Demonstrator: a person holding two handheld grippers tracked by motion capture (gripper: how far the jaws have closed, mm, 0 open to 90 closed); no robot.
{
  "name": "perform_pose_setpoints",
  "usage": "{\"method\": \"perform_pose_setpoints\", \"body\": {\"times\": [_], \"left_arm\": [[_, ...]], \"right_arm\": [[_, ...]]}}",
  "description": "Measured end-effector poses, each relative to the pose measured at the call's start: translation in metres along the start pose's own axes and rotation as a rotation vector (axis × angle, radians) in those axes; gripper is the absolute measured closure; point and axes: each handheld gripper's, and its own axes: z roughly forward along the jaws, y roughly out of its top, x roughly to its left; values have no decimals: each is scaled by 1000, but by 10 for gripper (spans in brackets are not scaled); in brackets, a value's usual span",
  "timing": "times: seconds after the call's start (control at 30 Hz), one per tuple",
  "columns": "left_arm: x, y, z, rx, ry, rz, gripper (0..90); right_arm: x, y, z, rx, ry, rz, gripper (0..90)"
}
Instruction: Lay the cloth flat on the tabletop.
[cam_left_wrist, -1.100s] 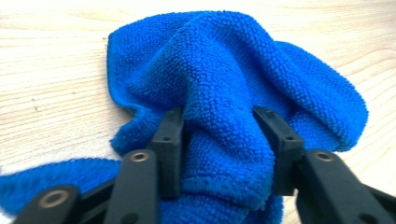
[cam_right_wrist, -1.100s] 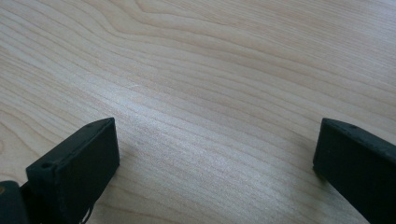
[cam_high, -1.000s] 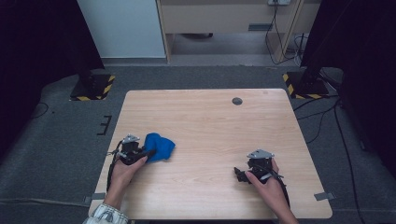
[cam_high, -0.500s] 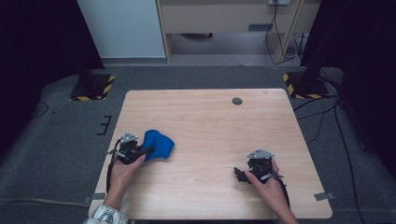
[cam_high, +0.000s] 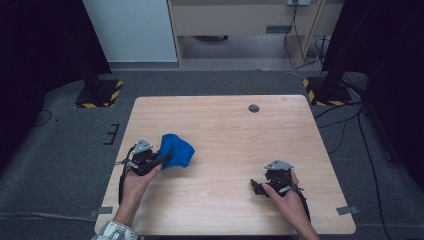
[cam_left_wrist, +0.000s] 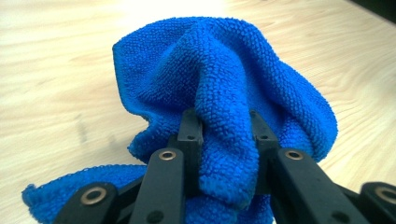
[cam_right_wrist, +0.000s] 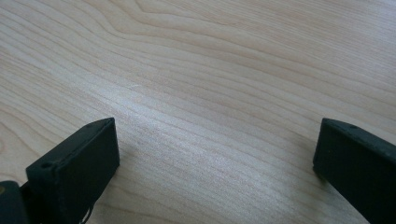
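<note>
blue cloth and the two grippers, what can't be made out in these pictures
- Left gripper view: the jaw tips are buried in the blue cloth, and the bottom edge cuts off the cloth's lower folds.
- High view: the small dark disc on the table is too small to identify.
- Right gripper view: both jaws are cut off by the frame edges.

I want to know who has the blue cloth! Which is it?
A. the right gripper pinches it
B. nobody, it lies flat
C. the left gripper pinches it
C: a fold of the blue cloth sits squeezed between the jaws of the left gripper.
</note>
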Motion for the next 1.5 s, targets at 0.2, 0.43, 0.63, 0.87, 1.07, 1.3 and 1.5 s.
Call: {"method": "perform_pose_setpoints", "body": {"times": [0.2,0.43,0.63,0.87,1.07,1.3,1.5], "left_arm": [[-23,12,13,2,-28,62,722],[-41,20,31,27,-62,101,721],[-59,29,44,31,-98,116,721],[-79,36,57,39,-131,144,721],[-101,38,70,63,-171,182,720],[-119,32,84,101,-199,215,719],[-133,22,94,129,-227,240,718]], "right_arm": [[0,0,0,1,1,1,7],[0,0,0,1,1,0,7],[0,0,0,0,1,-1,7],[0,0,0,1,2,-1,7],[0,0,0,1,3,-2,7],[0,0,0,2,4,-2,7],[0,0,0,1,5,-2,7]]}}
